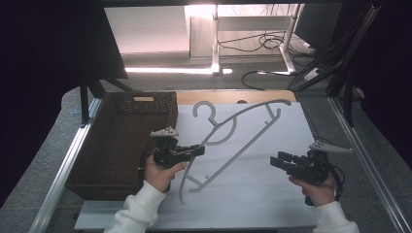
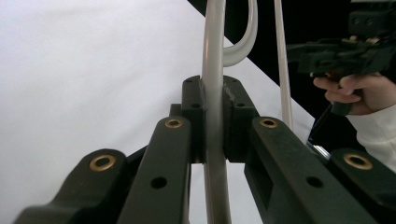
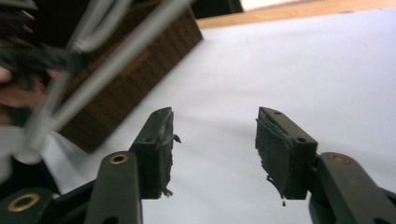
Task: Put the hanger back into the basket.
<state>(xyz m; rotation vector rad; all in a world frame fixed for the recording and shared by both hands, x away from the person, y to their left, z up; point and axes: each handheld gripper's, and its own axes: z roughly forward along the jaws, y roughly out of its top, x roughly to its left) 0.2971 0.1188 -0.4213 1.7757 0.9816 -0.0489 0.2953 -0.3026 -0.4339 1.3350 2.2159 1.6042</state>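
A light grey plastic clothes hanger [image 1: 243, 145] lies slantwise over the white sheet [image 1: 262, 199], its hook [image 1: 204, 109] pointing to the far left near the basket. My left gripper [image 1: 197, 151] is shut on one curved arm of the hanger; in the left gripper view the grey rod [image 2: 213, 60] runs straight up between the closed pads. My right gripper [image 1: 276, 161] is at the right, apart from the hanger, pointing left toward it. In the right gripper view its jaws [image 3: 215, 135] stand open with nothing between them, and the hanger [image 3: 116, 51] shows blurred at upper left.
A dark brown woven basket [image 1: 116, 145] stands along the left side of the sheet, close behind my left hand. Metal rails [image 1: 362, 155] border the table on both sides. A wooden strip [image 1: 233, 96] edges the far side, with cables and desk legs on the floor beyond.
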